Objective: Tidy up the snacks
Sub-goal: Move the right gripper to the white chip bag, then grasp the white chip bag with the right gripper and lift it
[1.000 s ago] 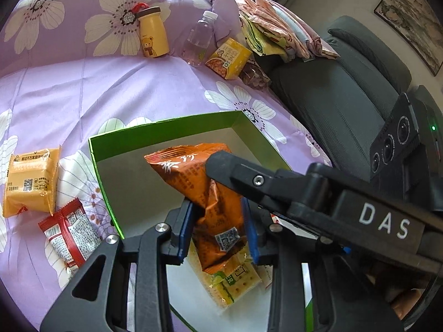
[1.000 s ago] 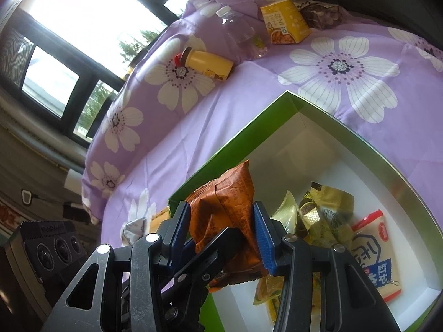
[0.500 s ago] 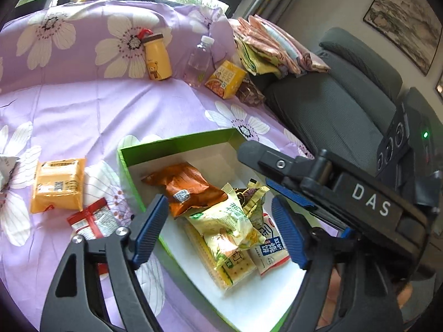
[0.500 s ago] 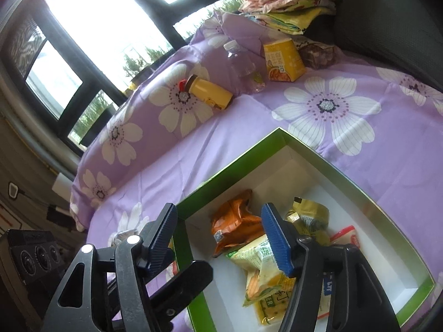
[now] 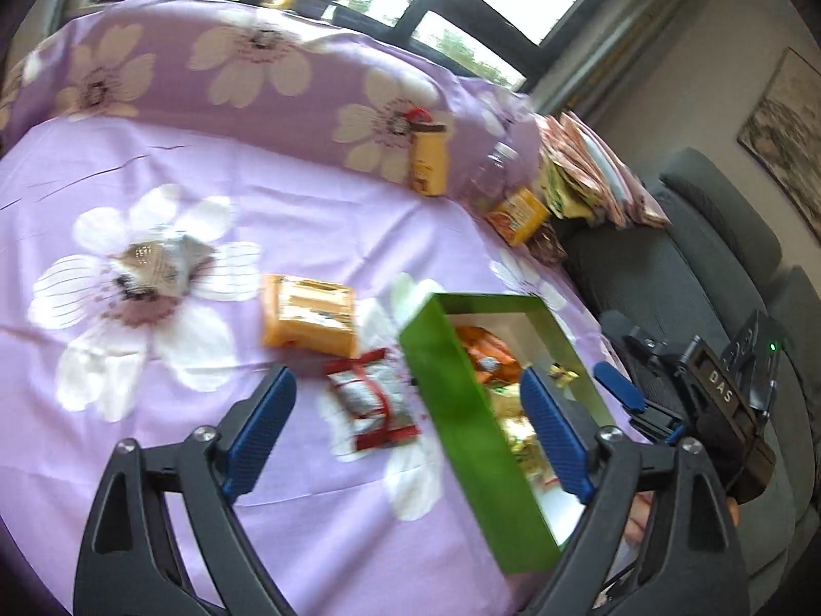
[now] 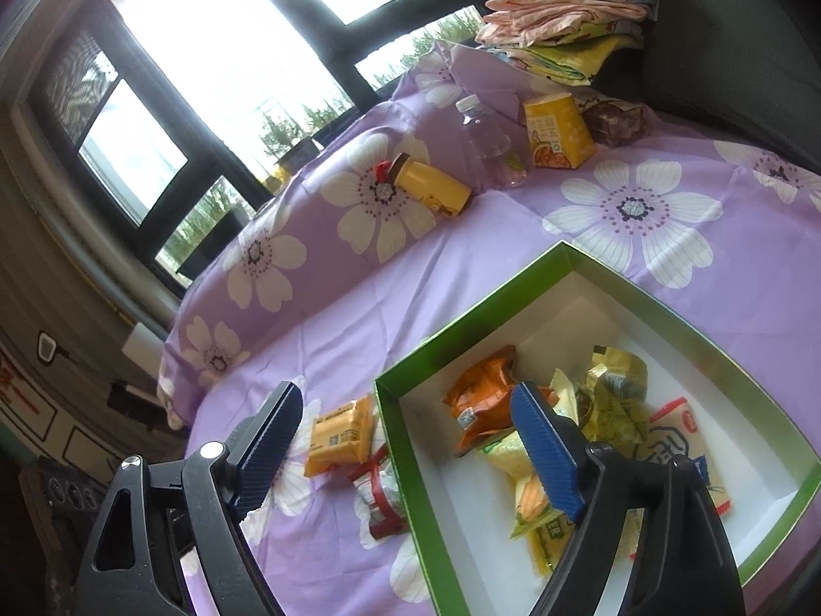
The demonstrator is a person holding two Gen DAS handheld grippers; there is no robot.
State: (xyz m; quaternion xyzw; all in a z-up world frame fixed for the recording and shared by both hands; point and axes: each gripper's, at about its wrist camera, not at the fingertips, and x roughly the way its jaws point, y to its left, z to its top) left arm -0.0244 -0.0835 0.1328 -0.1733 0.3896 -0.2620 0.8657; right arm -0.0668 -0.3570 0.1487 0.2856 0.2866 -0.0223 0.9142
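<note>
The letters "DAS" are showing in white on the right gripper (image 5: 618, 392) where the left camera sees it. The writing on the snack packs is too small or blurry to read.

The left gripper (image 5: 405, 431) is letting go, its jaws opening wide, with nothing pinched between them. It is hanging over the purple flower bedspread (image 5: 154, 195). A red and white snack pack (image 5: 372, 400) is lying on the cloth between its blue pads, not touching them. An orange snack pack (image 5: 308, 315) is sitting a little farther off.

The right gripper (image 6: 408, 444) is opening too and holding nothing. The green box (image 6: 397, 436) is lying under it, with the box's near wall between the pads. Inside the box an orange chip bag (image 6: 482, 390) is resting just beside the right pad, next to yellow snack bags (image 6: 613, 390).
</note>
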